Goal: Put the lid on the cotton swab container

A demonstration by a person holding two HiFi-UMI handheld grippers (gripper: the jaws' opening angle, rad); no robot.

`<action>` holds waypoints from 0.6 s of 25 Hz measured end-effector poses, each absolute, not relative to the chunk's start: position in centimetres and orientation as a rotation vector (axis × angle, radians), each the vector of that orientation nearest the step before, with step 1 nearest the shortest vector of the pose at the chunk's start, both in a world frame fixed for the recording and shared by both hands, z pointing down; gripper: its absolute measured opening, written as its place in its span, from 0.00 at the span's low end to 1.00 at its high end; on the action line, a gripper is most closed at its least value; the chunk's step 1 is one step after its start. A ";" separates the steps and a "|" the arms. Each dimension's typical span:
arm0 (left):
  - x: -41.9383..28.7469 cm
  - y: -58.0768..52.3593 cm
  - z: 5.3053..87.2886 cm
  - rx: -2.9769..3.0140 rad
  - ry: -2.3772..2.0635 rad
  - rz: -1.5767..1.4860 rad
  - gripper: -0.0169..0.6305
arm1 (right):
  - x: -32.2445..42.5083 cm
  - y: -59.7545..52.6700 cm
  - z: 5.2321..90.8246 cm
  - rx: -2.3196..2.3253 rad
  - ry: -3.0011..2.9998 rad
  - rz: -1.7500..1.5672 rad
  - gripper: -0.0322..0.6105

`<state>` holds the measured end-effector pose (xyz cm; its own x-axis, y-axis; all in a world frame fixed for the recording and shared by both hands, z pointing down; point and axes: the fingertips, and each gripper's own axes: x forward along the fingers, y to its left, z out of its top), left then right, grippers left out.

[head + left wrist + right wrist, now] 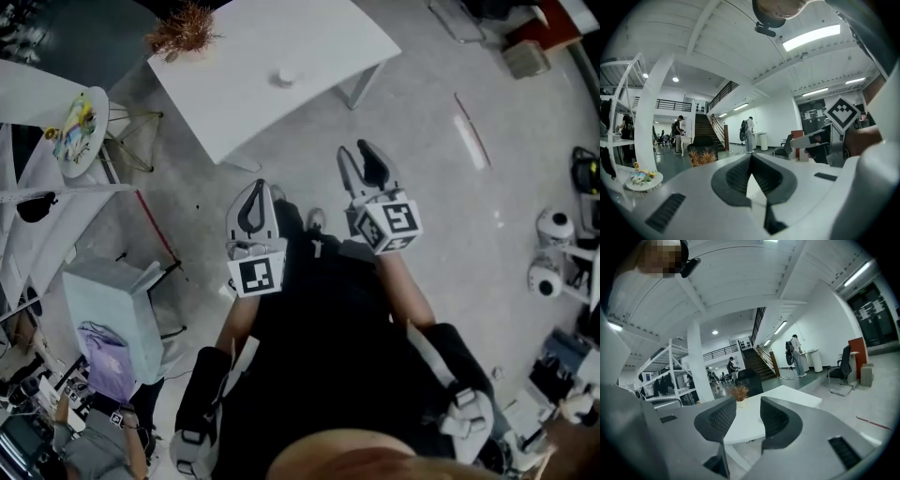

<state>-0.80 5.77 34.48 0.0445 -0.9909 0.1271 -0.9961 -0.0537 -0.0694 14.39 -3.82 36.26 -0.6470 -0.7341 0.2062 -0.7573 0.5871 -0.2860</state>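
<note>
A small round white object (286,77) lies on the white table (234,84); it is too small to tell whether it is the lid or the container. Both grippers hang in the air over the floor, short of the table's near edge. My left gripper (253,199) is shut, its dark pads pressed together with nothing between them (751,159). My right gripper (361,161) stands open and empty, and the white table (792,397) shows through the gap between its jaws (743,414).
A dried orange plant (183,33) stands at the table's far corner. A small round table (80,127), white shelving (28,197), a grey box (117,305) and a purple bag (108,361) stand at the left. Two people (749,133) stand far off near a staircase.
</note>
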 end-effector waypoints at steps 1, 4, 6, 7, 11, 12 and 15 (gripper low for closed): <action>-1.2 4.7 35.2 2.237 -2.138 0.225 0.03 | 14.0 -4.9 36.7 1.286 -2.734 0.553 0.27; -2.5 1.4 37.0 2.210 -2.133 0.223 0.03 | 12.6 -7.7 37.8 1.271 -2.725 0.586 0.27; -3.0 -0.7 37.6 2.216 -2.113 0.206 0.03 | 11.9 -9.3 38.3 1.266 -2.720 0.602 0.27; -3.2 -1.8 37.7 2.228 -2.107 0.198 0.03 | 11.6 -10.2 38.4 1.268 -2.716 0.608 0.27; -4.5 -6.0 38.8 2.260 -2.085 0.186 0.03 | 10.2 -13.9 39.2 1.287 -2.692 0.641 0.27; -4.8 -7.1 39.6 2.260 -2.062 0.202 0.03 | 9.7 -15.0 39.7 1.288 -2.680 0.652 0.27; -5.6 -10.6 42.3 2.272 -1.978 0.244 0.07 | 8.6 -18.4 41.5 1.302 -2.636 0.694 0.27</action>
<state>-5.59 -10.57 42.30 0.1331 -0.9709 0.1992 -0.9902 -0.1390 -0.0159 8.58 -18.38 41.51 -0.6226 -0.7216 0.3028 -0.7771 0.5248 -0.3473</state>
